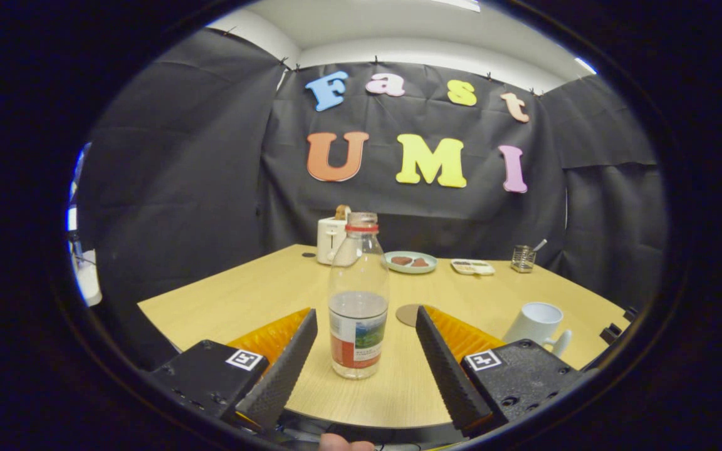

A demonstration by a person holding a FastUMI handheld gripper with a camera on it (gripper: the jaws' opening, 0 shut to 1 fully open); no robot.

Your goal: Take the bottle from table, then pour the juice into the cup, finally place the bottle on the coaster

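A clear plastic bottle [358, 300] without a cap stands upright on the wooden table [248, 294], with a red ring at its neck, a printed label and liquid reaching about halfway up. It sits between my two fingers, which are spread wide and do not touch it; my gripper [366, 319] is open. Just behind the bottle, by the right finger, a round brown coaster [408, 314] lies flat, partly hidden by that finger. A white mug [538, 324] stands to the right, beyond the right finger, with its handle toward me.
At the table's far side are a white toaster [331, 239] holding bread, a pale green plate [410, 262] with brown pieces, a small white tray [472, 267] and a glass cup [523, 257] with a spoon. Black cloth walls close the booth behind.
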